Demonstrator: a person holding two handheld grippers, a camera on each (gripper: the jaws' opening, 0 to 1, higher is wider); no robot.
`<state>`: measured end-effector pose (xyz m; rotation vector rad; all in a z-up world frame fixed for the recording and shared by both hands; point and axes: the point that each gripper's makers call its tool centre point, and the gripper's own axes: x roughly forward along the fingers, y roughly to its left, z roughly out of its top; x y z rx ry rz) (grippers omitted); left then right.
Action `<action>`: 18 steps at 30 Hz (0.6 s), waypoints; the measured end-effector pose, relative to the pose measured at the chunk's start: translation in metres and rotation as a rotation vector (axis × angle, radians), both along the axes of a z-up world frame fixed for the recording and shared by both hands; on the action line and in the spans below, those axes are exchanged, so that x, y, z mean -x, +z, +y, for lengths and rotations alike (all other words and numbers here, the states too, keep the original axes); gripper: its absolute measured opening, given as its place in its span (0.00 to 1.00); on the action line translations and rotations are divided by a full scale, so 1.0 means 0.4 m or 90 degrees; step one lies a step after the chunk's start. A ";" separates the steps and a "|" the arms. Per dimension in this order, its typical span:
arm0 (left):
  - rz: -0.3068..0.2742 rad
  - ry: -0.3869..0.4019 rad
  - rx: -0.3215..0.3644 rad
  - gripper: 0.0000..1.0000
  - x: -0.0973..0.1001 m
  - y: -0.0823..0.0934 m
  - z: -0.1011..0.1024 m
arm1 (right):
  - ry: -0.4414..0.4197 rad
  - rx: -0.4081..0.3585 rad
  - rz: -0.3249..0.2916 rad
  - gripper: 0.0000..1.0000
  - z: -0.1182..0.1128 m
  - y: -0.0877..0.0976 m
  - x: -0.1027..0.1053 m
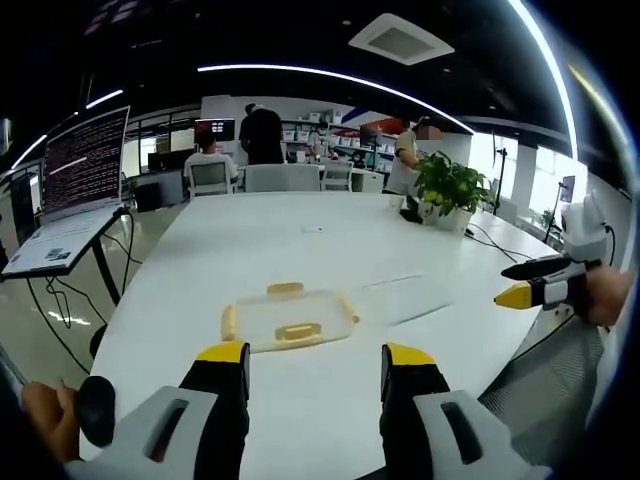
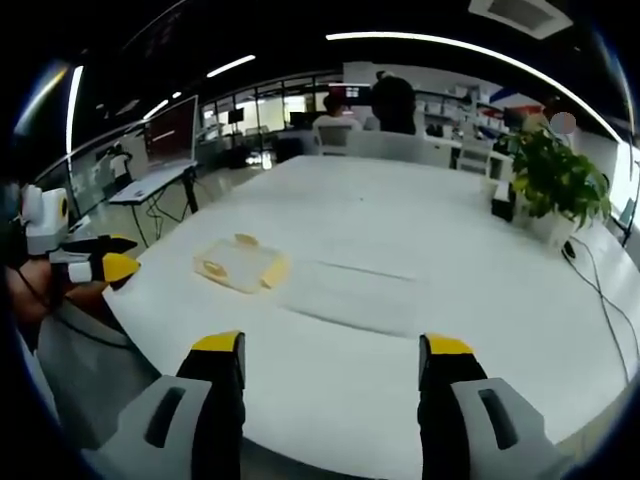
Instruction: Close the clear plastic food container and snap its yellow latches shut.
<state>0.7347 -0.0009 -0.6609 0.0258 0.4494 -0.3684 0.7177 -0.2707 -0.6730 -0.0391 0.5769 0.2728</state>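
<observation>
A clear plastic container part with yellow latches lies flat on the white table, a little ahead of my left gripper, whose jaws are wide apart with nothing between them. Beside it on the right lies a second, nearly invisible clear piece. In the right gripper view the latched part is ahead on the left, with the clear piece next to it. My right gripper is open and empty, held back at the table's near edge. Each gripper also shows in the other's view: the right, the left.
A potted plant and cables stand at the table's far right. A laptop on a stand is off the table to the left. Chairs and people are beyond the far end.
</observation>
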 end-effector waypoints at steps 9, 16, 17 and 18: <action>-0.003 0.000 0.001 0.47 -0.001 0.003 0.001 | 0.000 0.002 -0.001 0.68 0.000 0.000 0.000; -0.008 0.000 0.003 0.47 -0.002 0.007 0.000 | 0.001 0.004 -0.002 0.68 0.000 0.002 -0.001; -0.009 -0.001 0.003 0.47 -0.002 0.007 0.000 | 0.001 0.004 -0.003 0.68 0.000 0.002 -0.001; -0.009 -0.002 0.003 0.47 -0.002 0.007 -0.001 | 0.000 0.003 -0.004 0.68 0.000 0.003 -0.001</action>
